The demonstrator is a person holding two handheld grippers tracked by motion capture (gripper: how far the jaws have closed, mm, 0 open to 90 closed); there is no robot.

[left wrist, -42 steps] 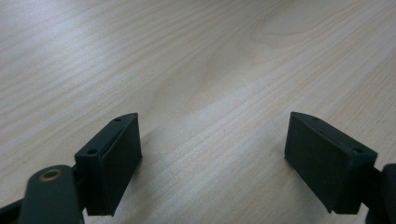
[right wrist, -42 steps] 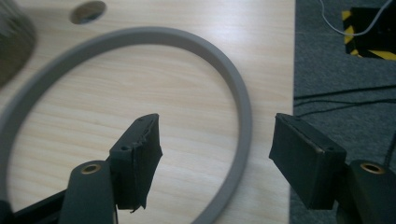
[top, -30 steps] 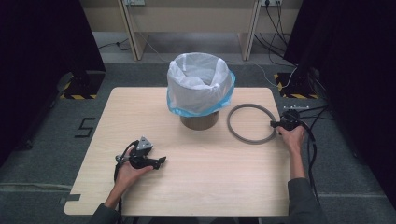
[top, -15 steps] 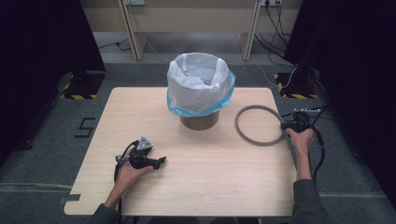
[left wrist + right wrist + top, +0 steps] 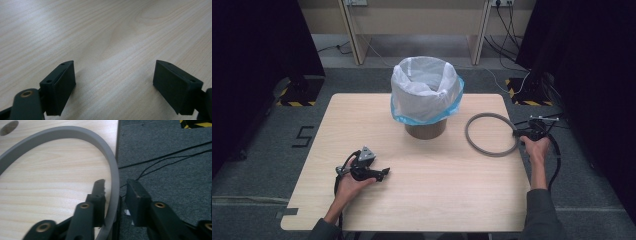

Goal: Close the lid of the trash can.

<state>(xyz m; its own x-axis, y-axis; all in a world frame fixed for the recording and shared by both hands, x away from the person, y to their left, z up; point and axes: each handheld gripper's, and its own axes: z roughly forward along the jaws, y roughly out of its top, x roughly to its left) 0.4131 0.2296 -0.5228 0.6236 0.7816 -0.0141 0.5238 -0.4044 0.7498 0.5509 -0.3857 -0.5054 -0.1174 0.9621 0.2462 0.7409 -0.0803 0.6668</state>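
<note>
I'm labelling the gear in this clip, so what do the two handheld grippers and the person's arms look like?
Both are black. The left gripper carries a grey three-cornered plate on top and trails a black cable. Its pads are blocky and matt, on links with brass-coloured pivots. The right gripper has the same links and a black cable looping down beside the forearm. Dark grey sleeves cover both arms.

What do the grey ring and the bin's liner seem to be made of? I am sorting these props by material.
The flat grey ring looks like matte plastic or rubber: even dull colour, no shine, smooth moulded edges in the right gripper view. Which of the two, the look leaves open. The crinkled white bin liner looks like thin plastic film: translucent and creased, with a blue edge folded over the rim.
</note>
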